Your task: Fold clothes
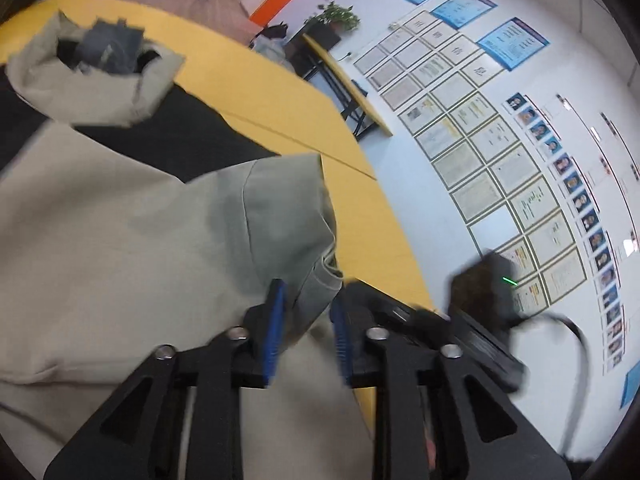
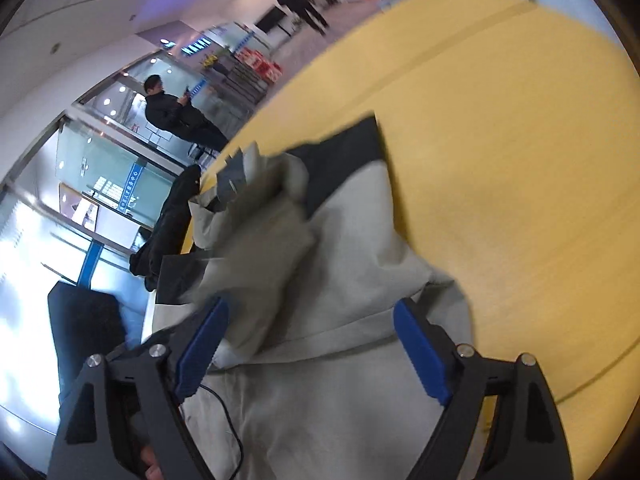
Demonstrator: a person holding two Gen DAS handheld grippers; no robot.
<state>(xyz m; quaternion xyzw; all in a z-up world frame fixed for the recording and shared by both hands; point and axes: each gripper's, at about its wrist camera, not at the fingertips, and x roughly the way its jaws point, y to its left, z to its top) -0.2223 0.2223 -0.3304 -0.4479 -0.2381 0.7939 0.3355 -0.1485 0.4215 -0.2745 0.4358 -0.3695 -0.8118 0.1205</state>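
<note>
Two tools in view. We note the left tool (image 1: 306, 320) pinching a bunched fold of the grey-and-black garment (image 1: 120, 240); the right tool (image 2: 308, 344) stands wide above the cloth, gripping nothing. Garment lies crumpled on the yellow surface (image 2: 500, 160).

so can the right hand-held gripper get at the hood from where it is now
Probably yes. The right hand-held gripper is open over the jacket, and the hood lies straight ahead of it on the table. Only the jacket's own bunched fabric lies between them.
</note>
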